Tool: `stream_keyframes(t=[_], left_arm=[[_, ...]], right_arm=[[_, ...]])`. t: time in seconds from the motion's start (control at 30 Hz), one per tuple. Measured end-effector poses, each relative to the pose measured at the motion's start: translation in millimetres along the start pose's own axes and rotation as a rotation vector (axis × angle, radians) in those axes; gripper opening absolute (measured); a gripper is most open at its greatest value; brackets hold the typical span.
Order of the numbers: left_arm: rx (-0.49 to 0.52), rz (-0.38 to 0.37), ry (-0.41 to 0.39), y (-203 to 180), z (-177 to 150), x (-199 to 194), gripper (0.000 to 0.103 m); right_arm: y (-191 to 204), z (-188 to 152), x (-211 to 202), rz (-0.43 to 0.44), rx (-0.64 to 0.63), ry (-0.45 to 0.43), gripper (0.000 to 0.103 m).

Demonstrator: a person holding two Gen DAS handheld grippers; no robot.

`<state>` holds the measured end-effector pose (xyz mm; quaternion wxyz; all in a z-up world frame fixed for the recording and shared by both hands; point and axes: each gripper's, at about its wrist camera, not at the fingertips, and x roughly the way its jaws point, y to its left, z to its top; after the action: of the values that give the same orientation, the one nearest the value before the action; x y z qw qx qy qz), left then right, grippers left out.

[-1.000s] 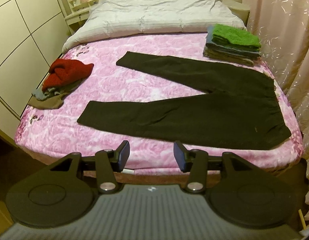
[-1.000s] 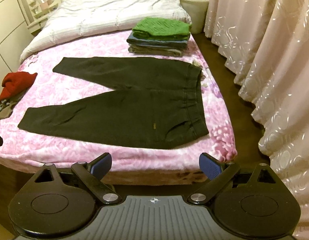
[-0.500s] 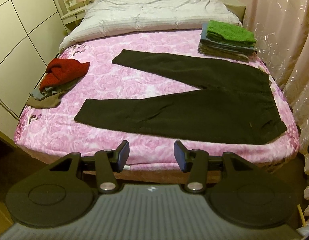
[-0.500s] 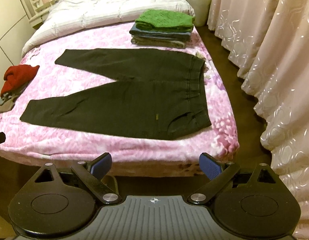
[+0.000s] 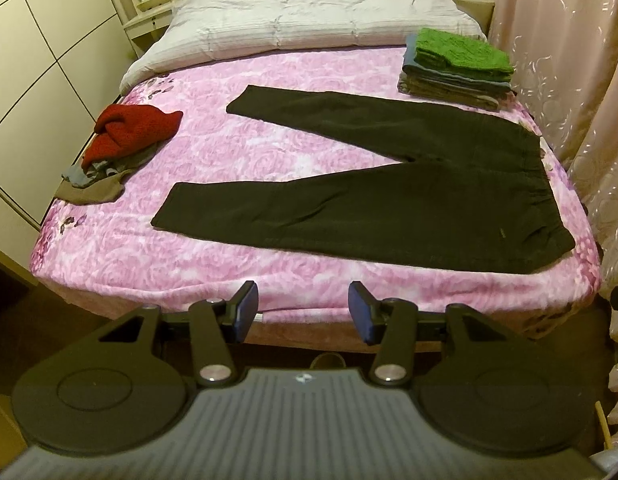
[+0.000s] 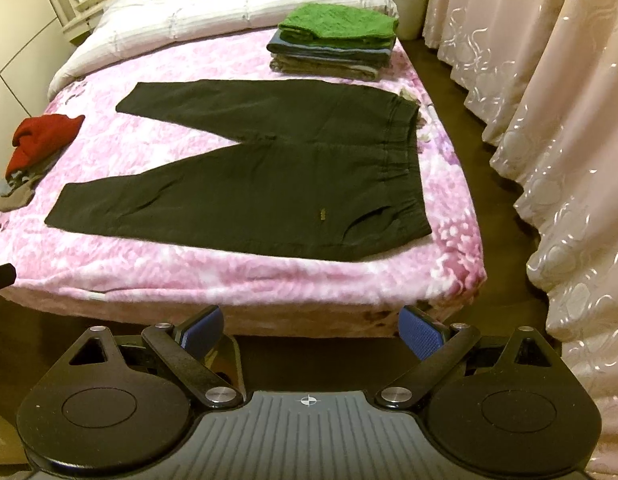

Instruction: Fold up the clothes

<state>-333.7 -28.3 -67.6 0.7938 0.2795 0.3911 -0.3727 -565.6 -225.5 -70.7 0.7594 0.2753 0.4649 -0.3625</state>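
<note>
Left wrist view is showing me my left gripper (image 5: 302, 312) hanging off the foot of the bed (image 5: 269, 276), its two fingers parted and gripping nothing. Black trousers (image 5: 389, 204) are lying flat on the pink flowered blanket (image 5: 213, 148), waistband toward the right edge and the two legs spreading apart toward the left. A heap of unfolded clothes (image 5: 121, 144), red knit on top with grey and brown pieces under it, is sitting near the left edge, well apart from the trousers. A stack of folded clothes (image 5: 457, 68) with a green piece on top is resting at the far right, just beyond the waistband. A grey quilt (image 5: 309, 8) is covering the head of the bed.

From the right wrist view, I am holding my right gripper (image 6: 311, 332) low in front of the bed's foot, its blue pads (image 6: 419, 332) spread wider and also empty. Trousers (image 6: 277, 184) are lying ahead of it, the stack (image 6: 337, 40) behind them, the heap (image 6: 37, 148) at the left. Pink curtains (image 6: 549, 120) are hanging along the right.
</note>
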Motion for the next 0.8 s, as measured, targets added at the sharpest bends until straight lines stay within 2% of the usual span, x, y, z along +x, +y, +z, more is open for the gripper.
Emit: stream_keyframes(t=[0.43,0.8], left_arm=[[-0.028,0.017,-0.008,8,-5,-6,0.048],[-0.01,0.01,0.005,5,-2,1,0.051]], right_arm=[[10,4,-2,0.014,-0.036,-0.023,0.096],[12,4,2,0.018,-0.037,-0.013,0.096]])
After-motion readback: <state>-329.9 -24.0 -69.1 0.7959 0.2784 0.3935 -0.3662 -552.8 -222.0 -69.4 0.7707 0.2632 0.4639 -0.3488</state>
